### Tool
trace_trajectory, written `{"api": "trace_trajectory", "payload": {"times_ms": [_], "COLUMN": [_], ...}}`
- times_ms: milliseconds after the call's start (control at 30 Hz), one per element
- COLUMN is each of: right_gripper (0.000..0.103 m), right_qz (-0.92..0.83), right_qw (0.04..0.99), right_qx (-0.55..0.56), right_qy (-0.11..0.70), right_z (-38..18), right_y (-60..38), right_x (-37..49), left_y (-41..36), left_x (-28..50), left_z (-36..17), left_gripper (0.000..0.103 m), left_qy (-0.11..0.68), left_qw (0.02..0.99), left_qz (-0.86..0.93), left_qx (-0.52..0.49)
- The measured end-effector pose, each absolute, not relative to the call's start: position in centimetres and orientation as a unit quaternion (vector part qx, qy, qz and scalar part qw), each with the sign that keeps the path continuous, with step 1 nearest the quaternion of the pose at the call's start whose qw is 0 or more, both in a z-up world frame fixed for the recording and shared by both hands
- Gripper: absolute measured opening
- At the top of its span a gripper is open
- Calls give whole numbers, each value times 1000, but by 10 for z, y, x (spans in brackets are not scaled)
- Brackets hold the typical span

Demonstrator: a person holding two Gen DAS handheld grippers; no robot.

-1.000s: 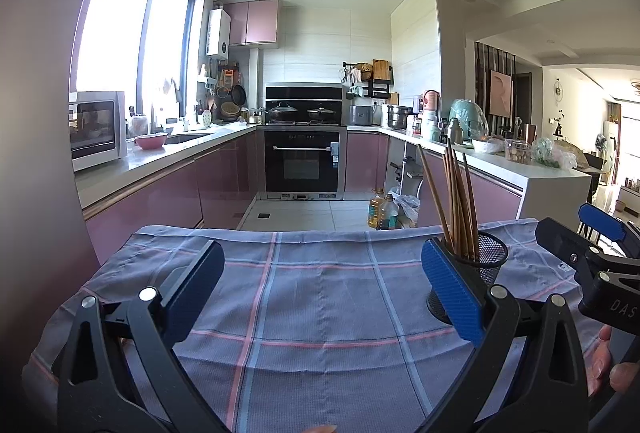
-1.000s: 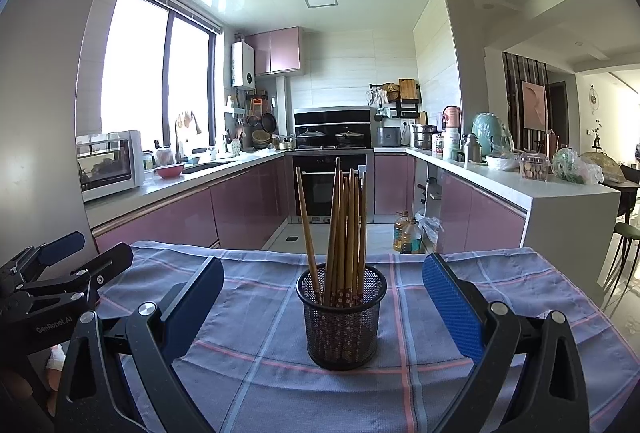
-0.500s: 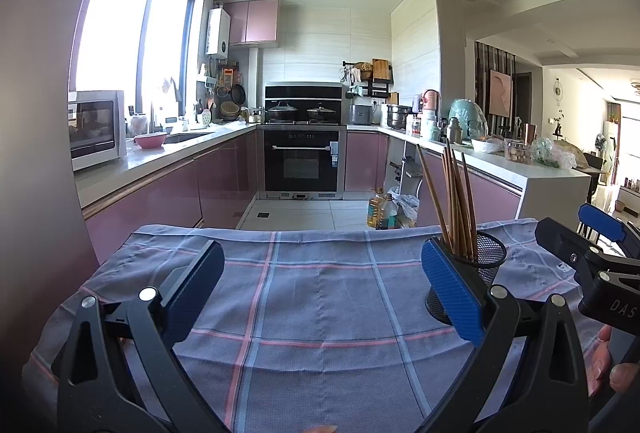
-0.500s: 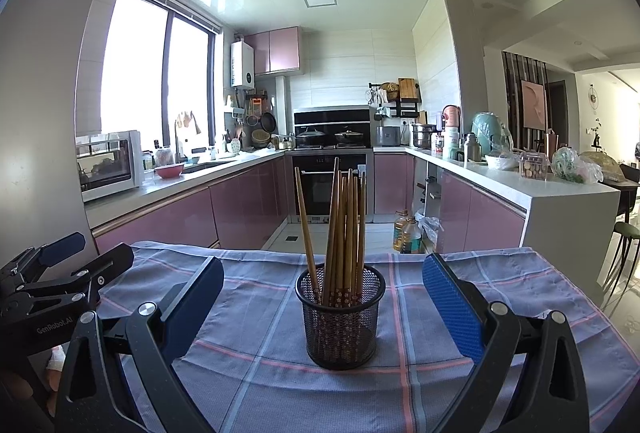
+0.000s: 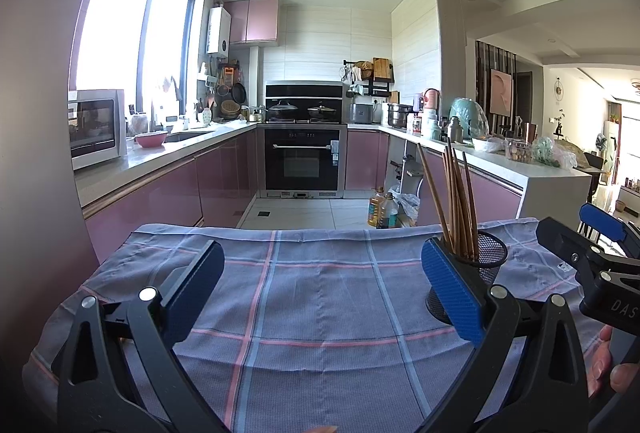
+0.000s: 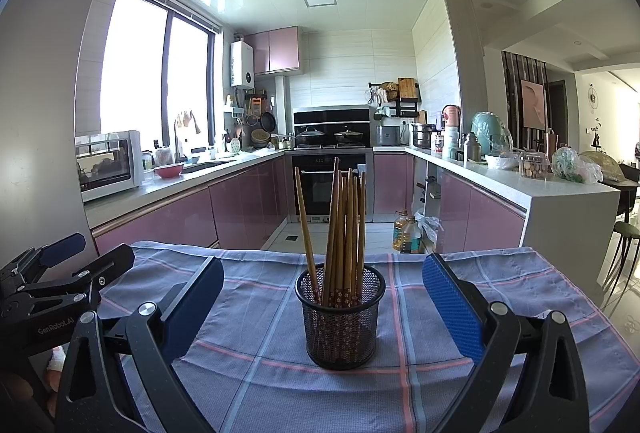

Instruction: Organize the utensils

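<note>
A: How do the jaws stand?
B: Both spread wide, holding nothing; the right gripper (image 6: 322, 303) faces the mesh holder (image 6: 340, 317) of chopsticks (image 6: 340, 229); the left gripper (image 5: 320, 291) is over bare checked cloth (image 5: 304, 297).
A: And the holder?
B: Upright on the cloth.

Left gripper (image 5: 322, 291) — black plastic frame, two arms with triangular cut-outs, a round silver screw head at each pivot. Fingers (image 5: 452, 291) carry flat blue pads with a fine ribbed texture. Seen from the other camera, its body bears white lettering "GenRobot.AI".

Right gripper (image 6: 323, 307) — same build: black arms, silver screws, blue ribbed pads. From the left camera, white letters "DAS" show on its black body, cut off at the edge. Fingertips of a hand (image 5: 608, 361) visible; no sleeve in view.
</note>
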State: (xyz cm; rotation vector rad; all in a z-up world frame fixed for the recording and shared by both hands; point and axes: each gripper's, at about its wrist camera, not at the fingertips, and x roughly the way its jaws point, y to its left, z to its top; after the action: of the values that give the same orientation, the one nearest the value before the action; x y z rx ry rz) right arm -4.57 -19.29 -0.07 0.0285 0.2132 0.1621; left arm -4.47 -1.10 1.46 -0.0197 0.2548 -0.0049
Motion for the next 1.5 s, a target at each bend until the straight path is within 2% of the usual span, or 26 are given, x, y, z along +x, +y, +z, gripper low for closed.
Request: {"api": "trace_trajectory", "payload": {"times_ms": [1500], "right_gripper": [96], "right_qz": [83], "right_qw": [990], "right_qx": [18], "right_qy": [113], "right_z": [-6], "right_y": [-194], "right_x": [-43], "left_y": [-14], "left_x": [-47], "left_z": [9], "left_gripper": [97], "left_qy": [133], "left_qw": [991], "left_qz": [-2], "left_qx": [-9]}}
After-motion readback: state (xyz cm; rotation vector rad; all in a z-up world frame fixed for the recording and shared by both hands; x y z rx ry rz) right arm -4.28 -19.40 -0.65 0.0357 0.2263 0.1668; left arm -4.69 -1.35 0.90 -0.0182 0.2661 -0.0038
